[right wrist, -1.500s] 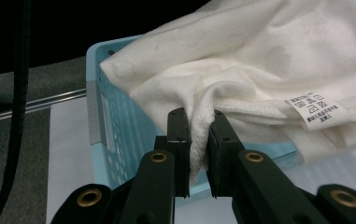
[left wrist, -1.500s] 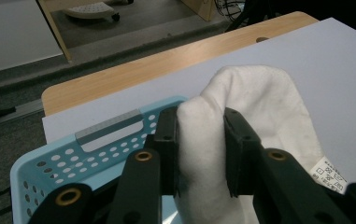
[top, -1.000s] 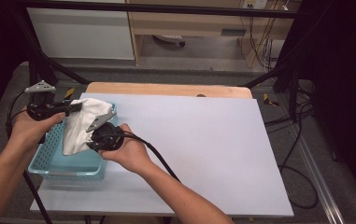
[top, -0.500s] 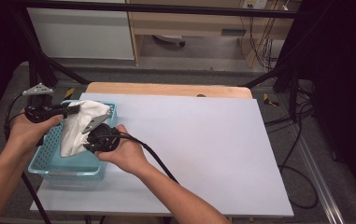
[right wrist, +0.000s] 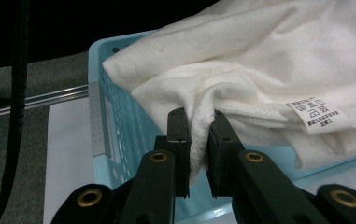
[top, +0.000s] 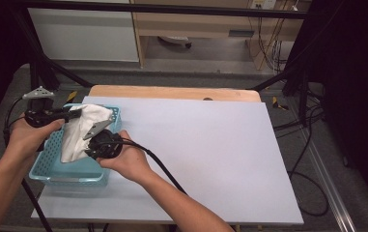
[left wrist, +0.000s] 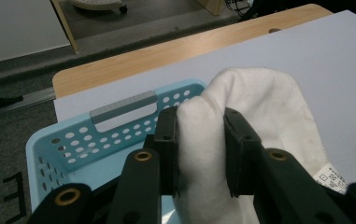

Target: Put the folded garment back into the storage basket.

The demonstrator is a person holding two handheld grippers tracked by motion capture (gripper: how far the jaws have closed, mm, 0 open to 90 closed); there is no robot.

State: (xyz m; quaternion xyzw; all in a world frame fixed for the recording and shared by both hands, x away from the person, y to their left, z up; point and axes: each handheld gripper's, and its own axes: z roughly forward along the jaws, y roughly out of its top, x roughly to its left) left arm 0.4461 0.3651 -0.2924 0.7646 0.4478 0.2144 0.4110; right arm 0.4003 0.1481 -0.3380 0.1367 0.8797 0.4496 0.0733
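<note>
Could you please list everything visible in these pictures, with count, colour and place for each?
White terry cloth towel with a care label: one, white, held up over the basket by both grippers.
Light blue perforated plastic basket: one, light blue, at the sheet's left edge.
Pale lilac sheet: one, pale lilac, covering most of the tabletop.
Light wooden tabletop: one, light brown, its far strip bare beyond the sheet.
Left gripper: one, black, shut on the towel's upper fold.
Right gripper: one, black, shut on a towel edge above the basket.
Forearms and hands: two, entering from the bottom of the high view.
</note>
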